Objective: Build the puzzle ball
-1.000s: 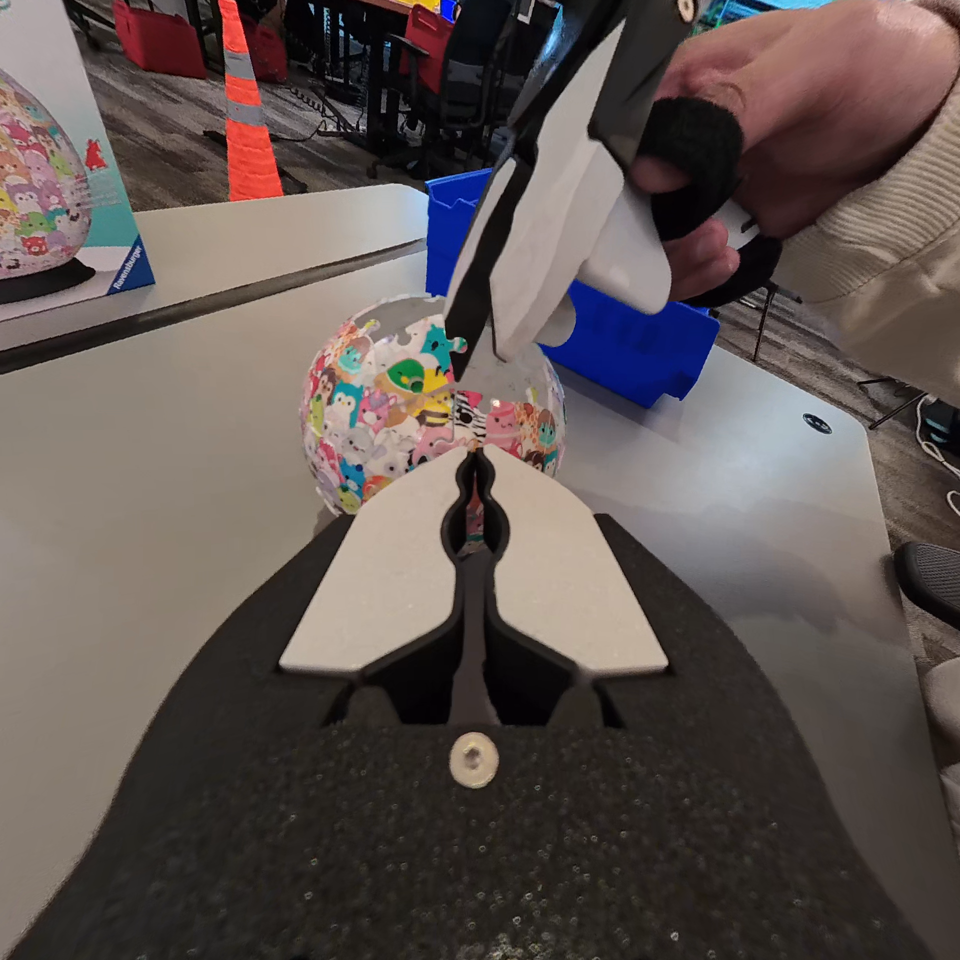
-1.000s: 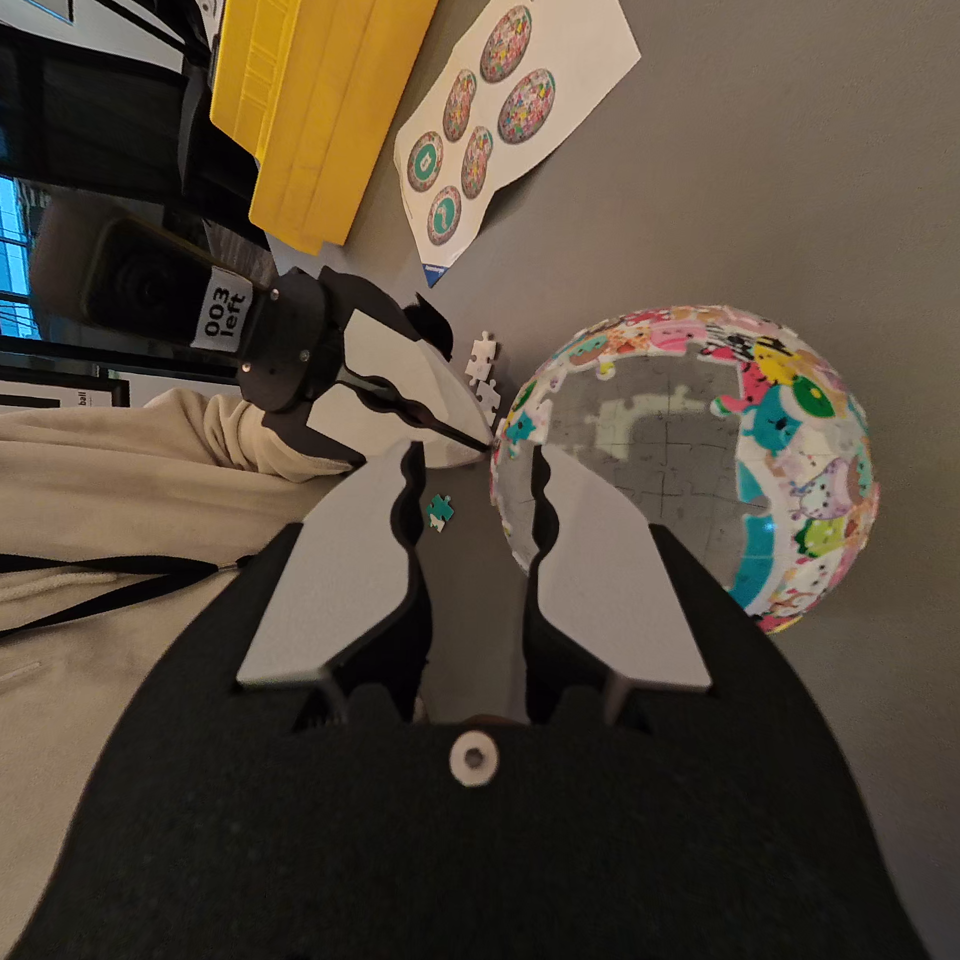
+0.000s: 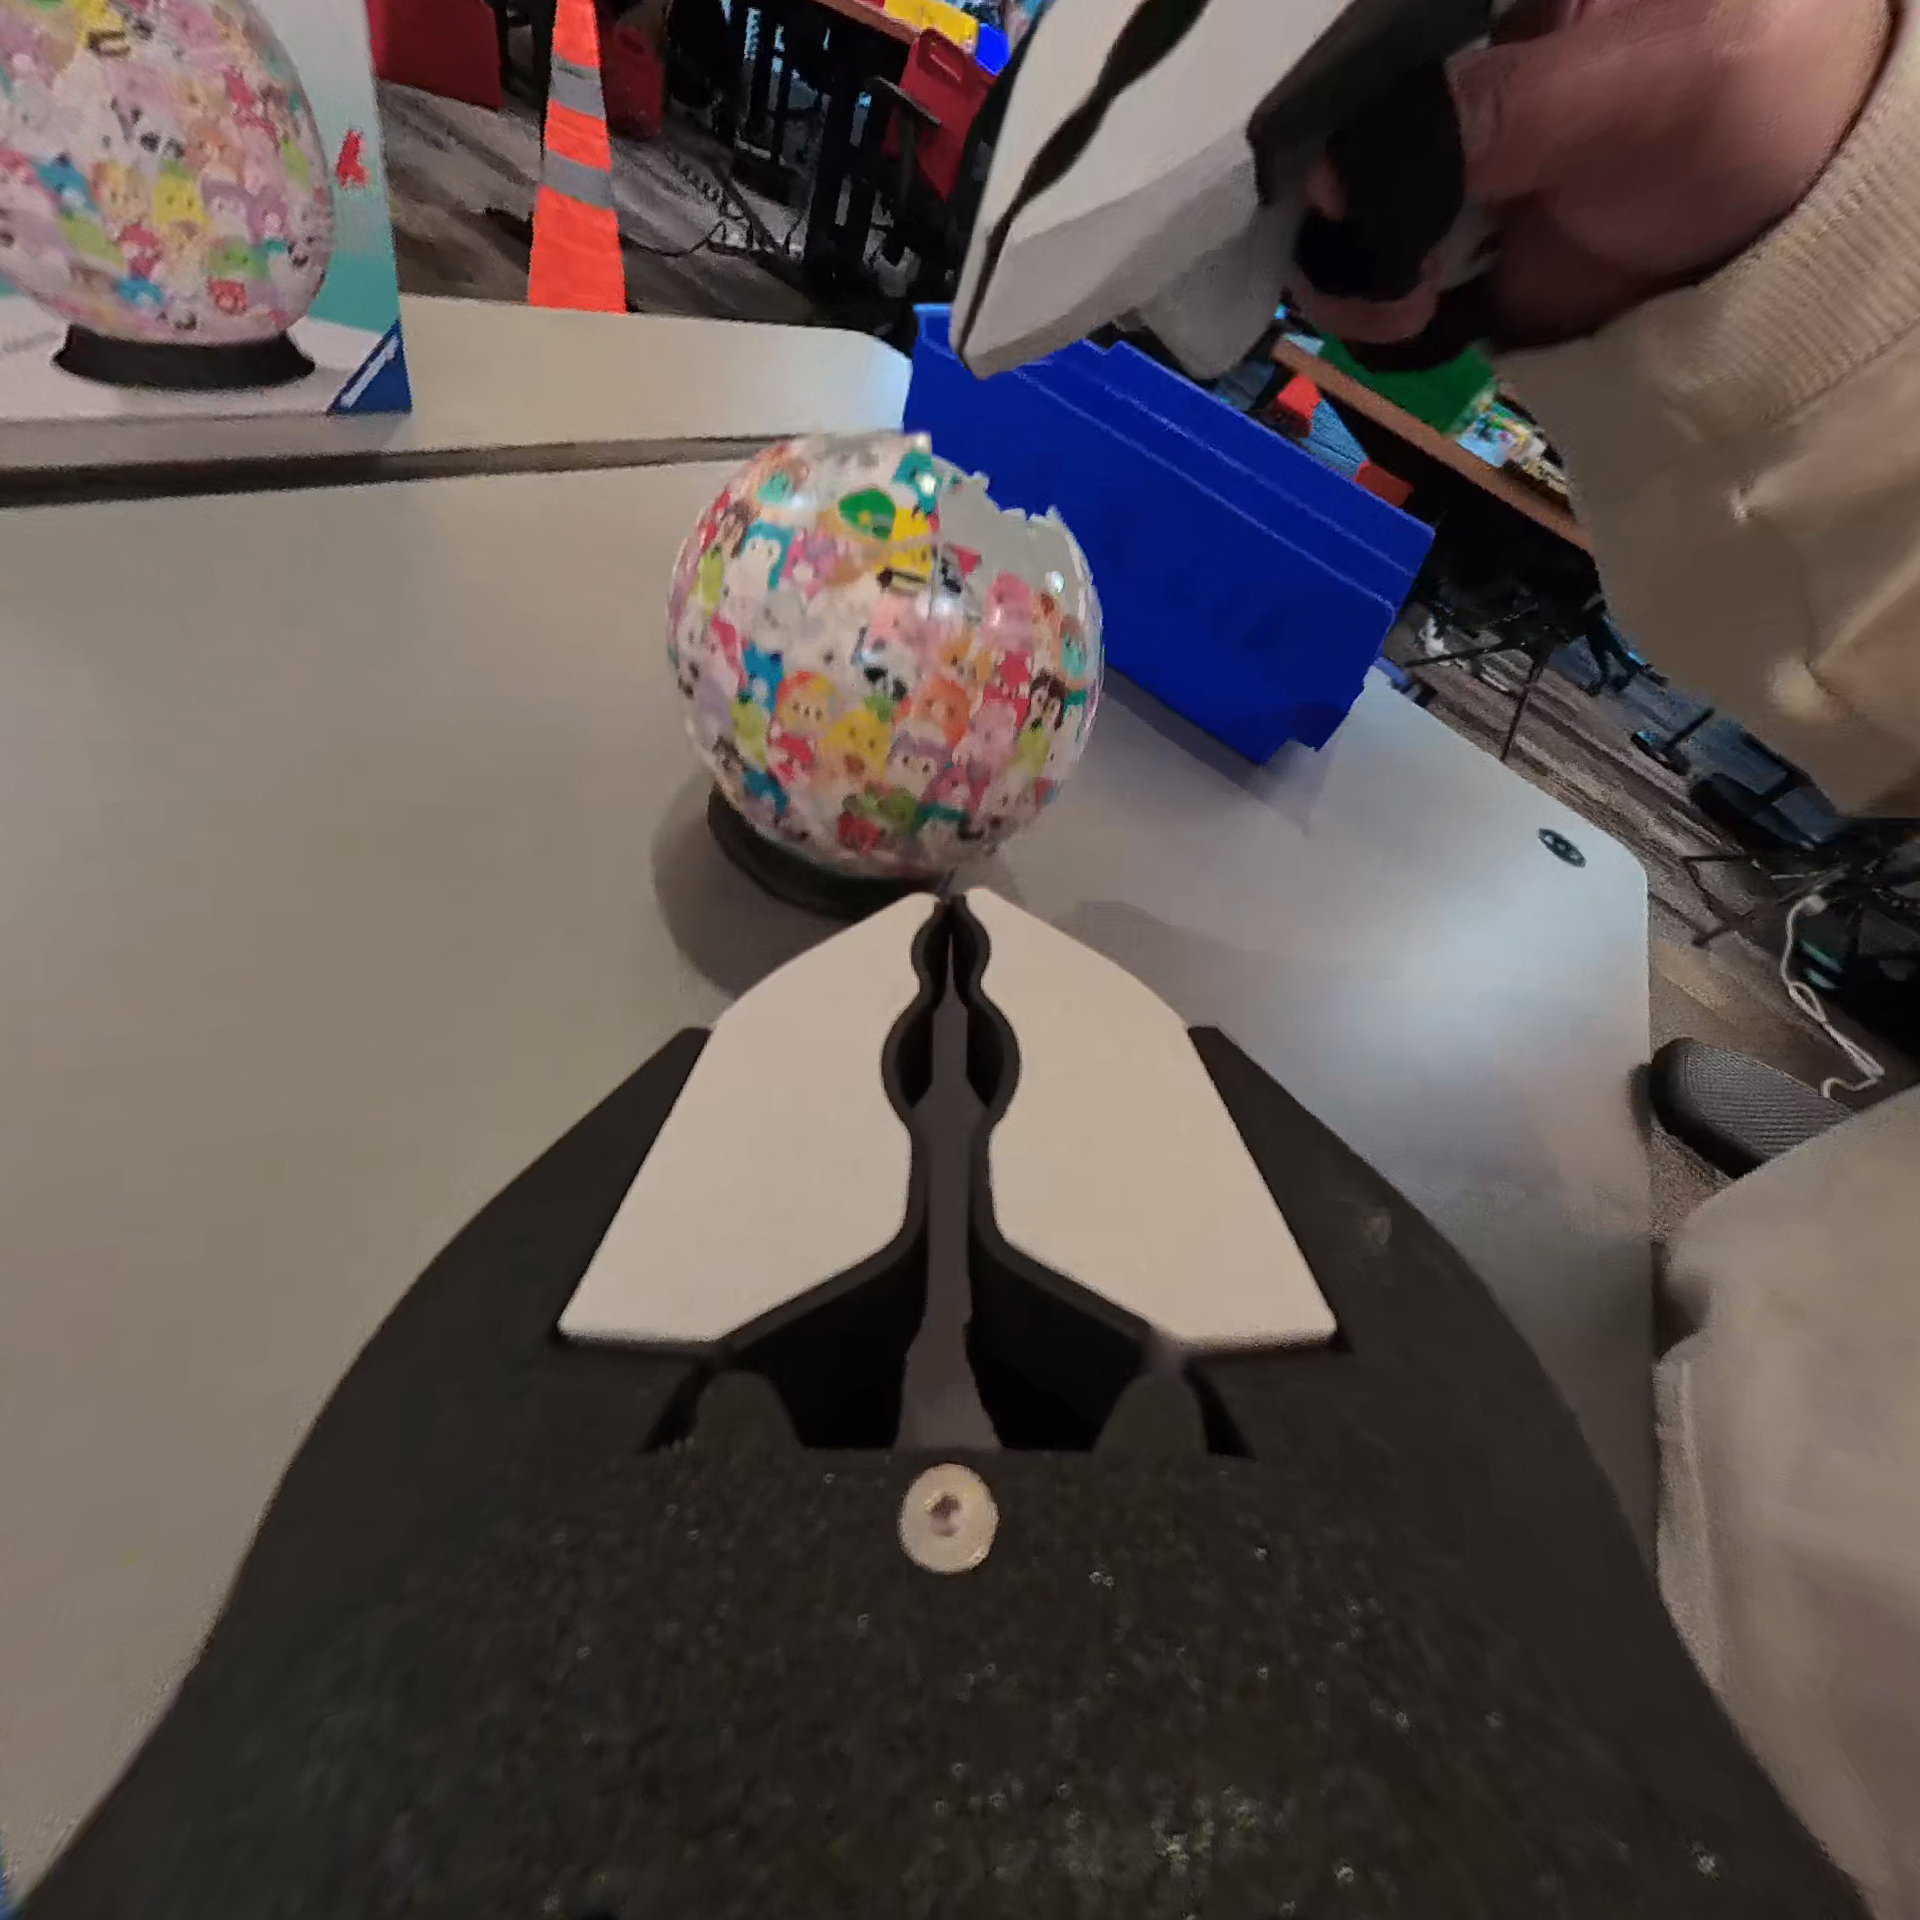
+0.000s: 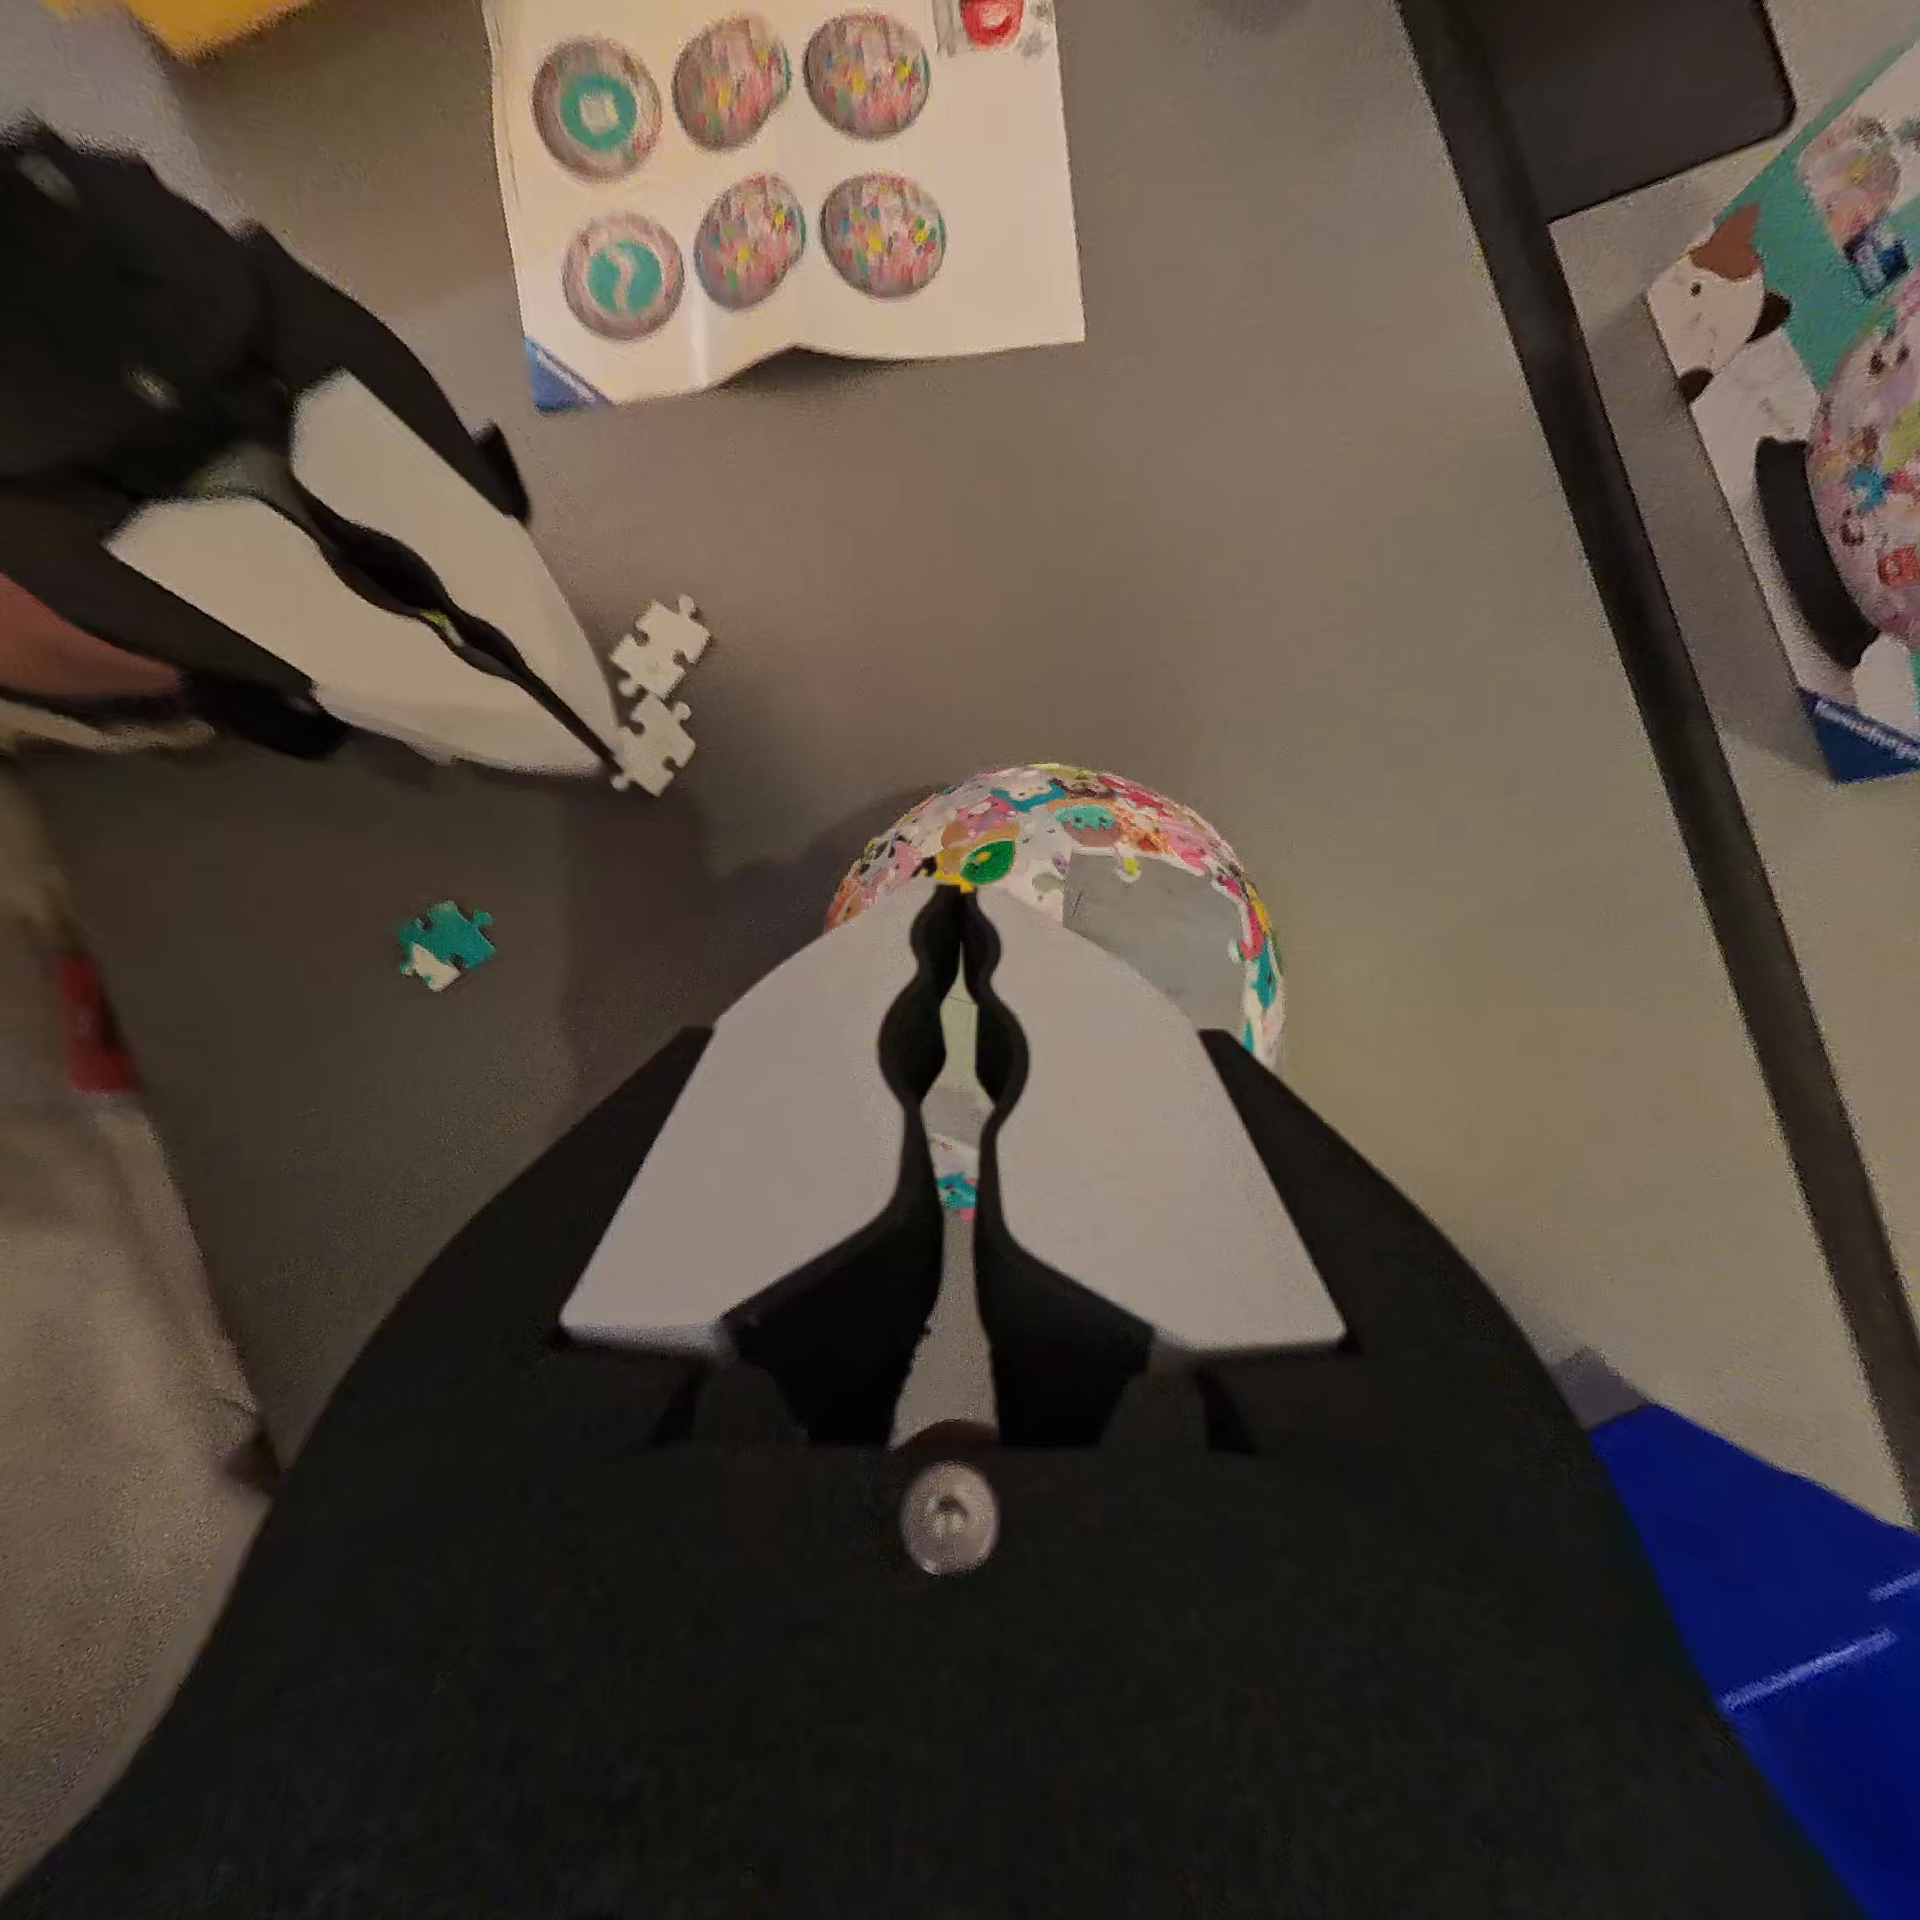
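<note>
- Left wrist view: the puzzle ball (image 3: 883,665) sits on a dark round stand (image 3: 790,868) on the grey table (image 3: 312,831), just beyond the tips of the left tongs (image 3: 951,906), whose jaws are pressed together with nothing visible between them.
- The ball's upper right part is unfinished, with a jagged rim around the gap.
- Behind the ball to the right stands a blue bin (image 3: 1195,561); far left is the puzzle box (image 3: 197,208), and an orange cone (image 3: 574,166) stands on the floor beyond.
- The right tongs (image 3: 971,338) hang above the ball, held in a hand (image 3: 1621,156); their jaws are closed too.
- Right wrist view: the right tongs (image 4: 954,902), jaws together, point down over the ball (image 4: 1122,873), with its open patch to the right of the tips.
- To the left, the left tongs (image 4: 608,753) touch the nearer of two white, face-down puzzle pieces (image 4: 655,691); a teal piece (image 4: 447,943) lies apart, nearer.
- An instruction sheet (image 4: 790,197) lies farther off.
</note>
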A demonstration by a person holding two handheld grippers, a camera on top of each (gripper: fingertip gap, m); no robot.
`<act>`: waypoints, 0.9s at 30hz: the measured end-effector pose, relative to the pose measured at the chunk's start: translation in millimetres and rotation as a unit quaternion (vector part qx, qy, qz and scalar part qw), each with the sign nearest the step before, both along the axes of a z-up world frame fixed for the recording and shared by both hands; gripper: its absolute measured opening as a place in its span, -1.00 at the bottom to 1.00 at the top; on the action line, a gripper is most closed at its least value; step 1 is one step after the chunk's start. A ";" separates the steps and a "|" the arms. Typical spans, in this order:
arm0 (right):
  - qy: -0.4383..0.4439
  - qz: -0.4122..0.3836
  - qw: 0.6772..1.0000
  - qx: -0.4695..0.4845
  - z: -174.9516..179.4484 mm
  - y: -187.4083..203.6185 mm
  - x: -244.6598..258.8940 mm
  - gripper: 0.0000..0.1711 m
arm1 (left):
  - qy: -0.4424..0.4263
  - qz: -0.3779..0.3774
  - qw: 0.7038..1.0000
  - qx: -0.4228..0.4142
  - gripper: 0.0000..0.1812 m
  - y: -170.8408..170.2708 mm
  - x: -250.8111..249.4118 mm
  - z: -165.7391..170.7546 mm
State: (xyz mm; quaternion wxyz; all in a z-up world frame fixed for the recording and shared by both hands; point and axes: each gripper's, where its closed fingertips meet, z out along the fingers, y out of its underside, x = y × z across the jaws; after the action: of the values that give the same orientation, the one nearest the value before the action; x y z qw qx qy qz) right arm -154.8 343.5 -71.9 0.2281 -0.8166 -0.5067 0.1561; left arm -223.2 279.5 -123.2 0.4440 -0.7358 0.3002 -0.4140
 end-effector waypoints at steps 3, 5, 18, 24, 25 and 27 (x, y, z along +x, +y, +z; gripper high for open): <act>-0.030 0.006 0.999 -0.030 -17.8 -1.1 -3.1 -1.00 | 0.005 0.013 1.000 -0.002 -1.00 -6.8 -15.8 -1.6; -0.036 0.002 0.999 -0.035 -23.3 1.5 -3.3 -1.00 | 0.015 0.019 1.000 0.012 -1.00 -4.8 -22.1 2.1; -0.055 -0.002 0.997 -0.051 -29.7 -1.6 -8.8 -1.00 | 0.026 -0.001 1.000 0.018 -1.00 -10.8 -16.7 0.6; -0.055 -0.002 0.996 -0.064 -33.7 -2.7 -8.7 -1.00 | 0.024 0.003 1.000 0.017 -1.00 -9.0 -18.5 1.0; -0.051 -0.002 0.997 -0.060 -31.2 -2.0 -9.6 -1.00 | 0.025 0.004 1.000 0.018 -1.00 -8.6 -18.8 1.0; -0.050 -0.004 0.998 -0.044 -26.8 2.0 -8.8 -1.00 | 0.027 0.005 0.999 0.020 -1.00 -8.4 -18.8 0.9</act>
State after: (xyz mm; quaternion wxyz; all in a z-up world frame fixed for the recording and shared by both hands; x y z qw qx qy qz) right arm -163.7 345.5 -98.7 0.1665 -0.8347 -0.5070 0.1362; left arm -242.0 271.1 -122.3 0.4519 -0.7392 0.3168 -0.3860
